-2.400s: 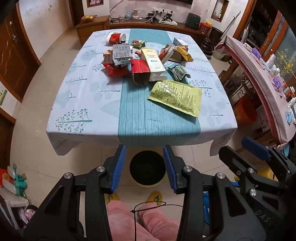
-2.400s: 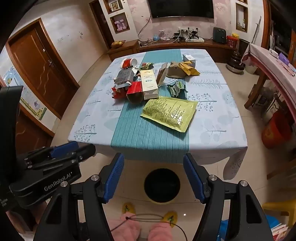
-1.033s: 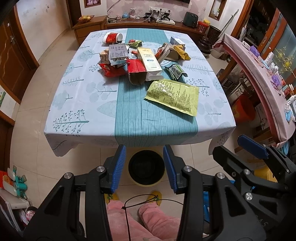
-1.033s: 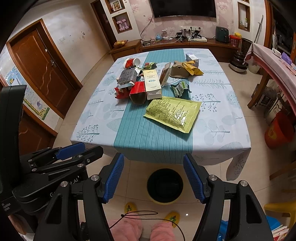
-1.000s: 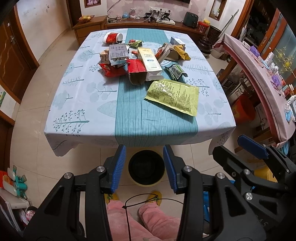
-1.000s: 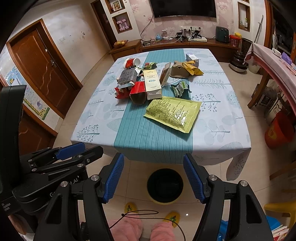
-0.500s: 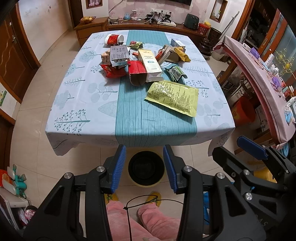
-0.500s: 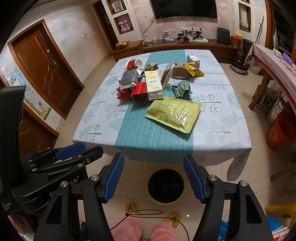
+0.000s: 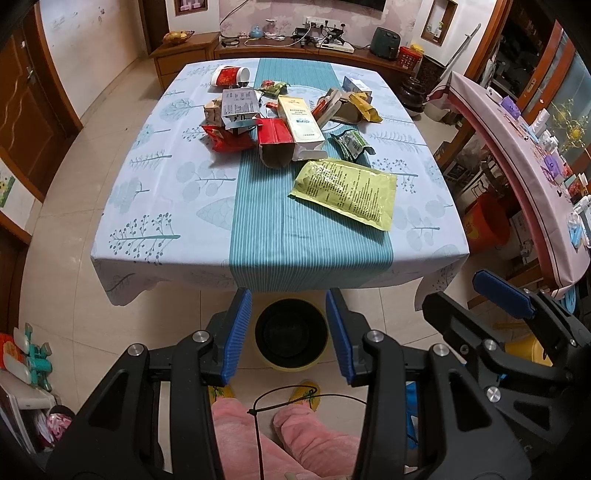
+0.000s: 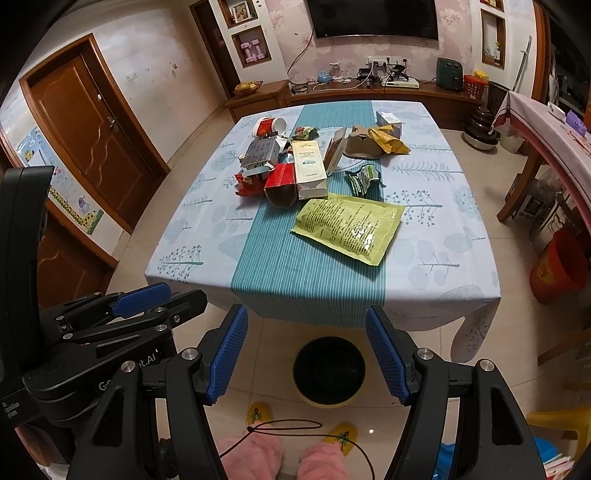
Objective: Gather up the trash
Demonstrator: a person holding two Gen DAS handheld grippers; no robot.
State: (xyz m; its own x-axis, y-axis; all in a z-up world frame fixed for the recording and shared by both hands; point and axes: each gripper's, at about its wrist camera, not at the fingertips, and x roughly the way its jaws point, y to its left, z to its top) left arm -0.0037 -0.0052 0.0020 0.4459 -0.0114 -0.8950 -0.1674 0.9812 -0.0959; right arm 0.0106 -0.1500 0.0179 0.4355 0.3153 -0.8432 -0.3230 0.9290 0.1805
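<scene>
Nothing has moved | left gripper (image 9: 289, 334) jaws part-open, empty | right gripper (image 10: 306, 360) jaws wide, empty

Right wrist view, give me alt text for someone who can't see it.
Open, empty right hand-held gripper hangs above a black bin on the floor, before a table strewn with a yellow-green packet, boxes and wrappers.

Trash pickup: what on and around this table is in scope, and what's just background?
In scope:
yellow-green pouch
red carton
white carton
green wrapper
bin

Background:
orange bucket
sideboard
TV
</scene>
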